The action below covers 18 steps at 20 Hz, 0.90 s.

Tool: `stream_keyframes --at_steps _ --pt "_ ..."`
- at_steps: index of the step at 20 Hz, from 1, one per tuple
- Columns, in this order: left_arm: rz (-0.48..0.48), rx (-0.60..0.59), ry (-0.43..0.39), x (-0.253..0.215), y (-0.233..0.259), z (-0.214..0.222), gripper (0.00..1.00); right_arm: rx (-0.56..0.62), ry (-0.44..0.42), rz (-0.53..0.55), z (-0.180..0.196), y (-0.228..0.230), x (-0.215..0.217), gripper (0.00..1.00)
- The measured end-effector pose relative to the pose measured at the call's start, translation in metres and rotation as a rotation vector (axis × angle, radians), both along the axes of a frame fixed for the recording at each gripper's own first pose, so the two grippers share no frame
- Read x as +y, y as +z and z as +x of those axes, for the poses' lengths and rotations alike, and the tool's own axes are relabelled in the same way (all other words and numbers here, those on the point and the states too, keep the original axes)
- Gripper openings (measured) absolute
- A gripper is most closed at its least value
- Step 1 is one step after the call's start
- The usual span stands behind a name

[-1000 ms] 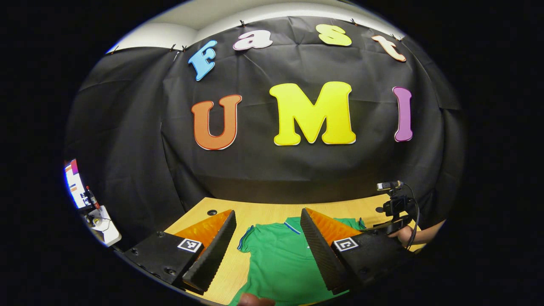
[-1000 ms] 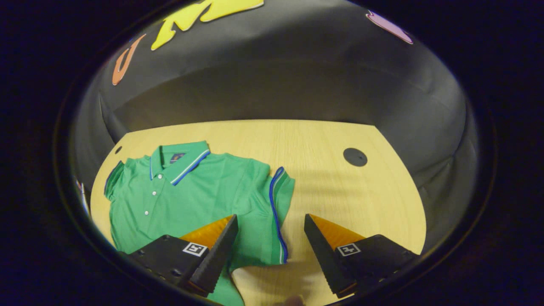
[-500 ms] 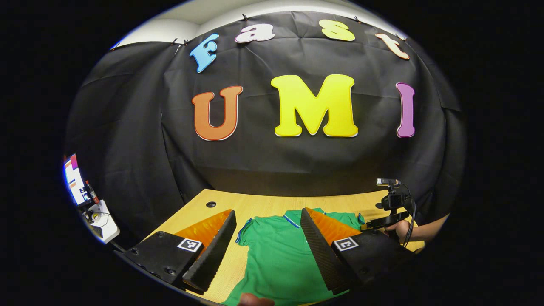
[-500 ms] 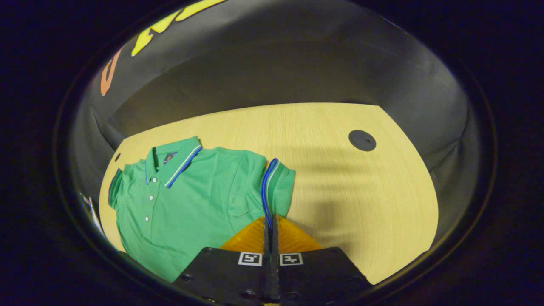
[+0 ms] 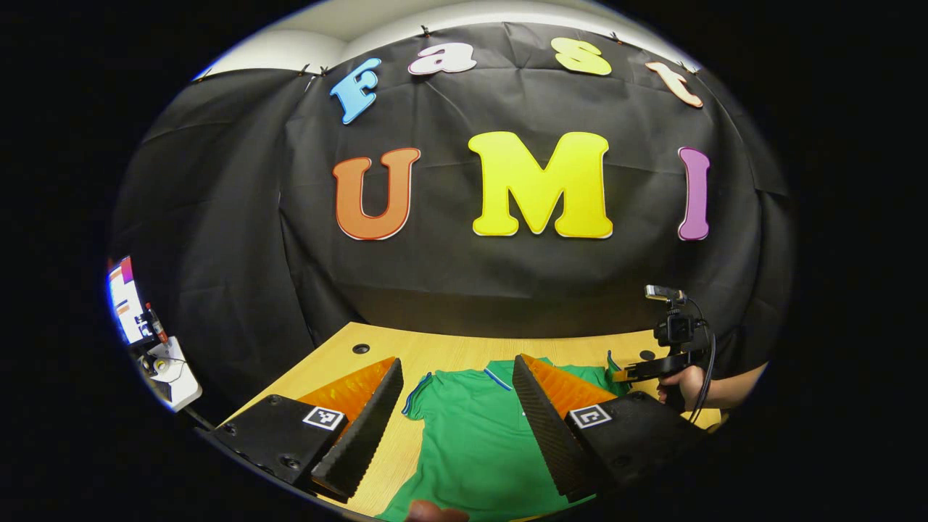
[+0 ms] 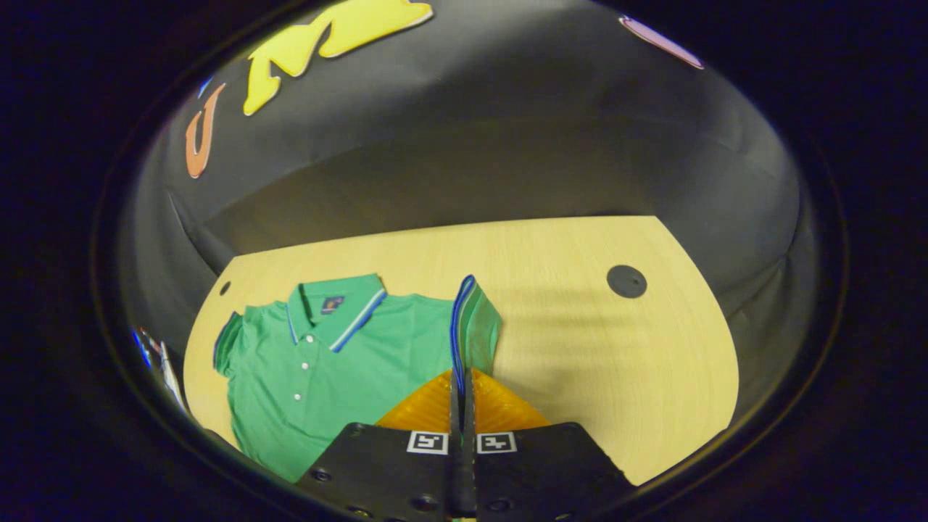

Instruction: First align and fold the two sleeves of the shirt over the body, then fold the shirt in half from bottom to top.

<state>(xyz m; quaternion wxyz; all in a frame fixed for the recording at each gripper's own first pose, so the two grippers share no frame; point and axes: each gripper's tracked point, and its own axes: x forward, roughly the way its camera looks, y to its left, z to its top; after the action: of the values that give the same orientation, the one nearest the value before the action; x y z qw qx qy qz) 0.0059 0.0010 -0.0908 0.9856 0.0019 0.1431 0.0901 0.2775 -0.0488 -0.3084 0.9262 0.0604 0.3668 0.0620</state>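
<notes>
green polo shirt (image 6: 319,370) lies face up on the wooden table (image 6: 616,355), collar toward the booth wall | its right sleeve (image 6: 475,330) is lifted off the tabletop, my right gripper (image 6: 461,378) clamped on its striped cuff | my left gripper (image 5: 455,406) hangs over the shirt body, fingers spread apart, holding nothing

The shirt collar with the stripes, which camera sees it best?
The right gripper view: the collar lies open and unblocked on the green shirt. In the left gripper view only a sliver of collar peeks out beside a finger of the left tool.
</notes>
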Motion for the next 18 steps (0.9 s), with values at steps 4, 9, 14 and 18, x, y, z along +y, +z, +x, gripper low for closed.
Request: stream_keyframes --at_steps 4,9,14,18 --pt "-0.014 -0.02 0.032 0.015 0.002 -0.004 0.97 0.002 0.041 -0.013 -0.002 0.014 0.041 0.0" --pt "-0.02 -0.038 0.088 0.044 0.004 -0.013 0.97 0.023 0.09 -0.026 -0.003 0.013 0.103 0.0" --pt "-0.021 -0.032 0.154 0.082 0.003 -0.027 0.96 0.054 0.145 -0.006 -0.015 0.002 0.173 0.0" --pt "-0.028 -0.041 0.167 0.103 0.007 -0.029 0.96 0.032 0.16 0.039 -0.019 0.008 0.195 0.31"
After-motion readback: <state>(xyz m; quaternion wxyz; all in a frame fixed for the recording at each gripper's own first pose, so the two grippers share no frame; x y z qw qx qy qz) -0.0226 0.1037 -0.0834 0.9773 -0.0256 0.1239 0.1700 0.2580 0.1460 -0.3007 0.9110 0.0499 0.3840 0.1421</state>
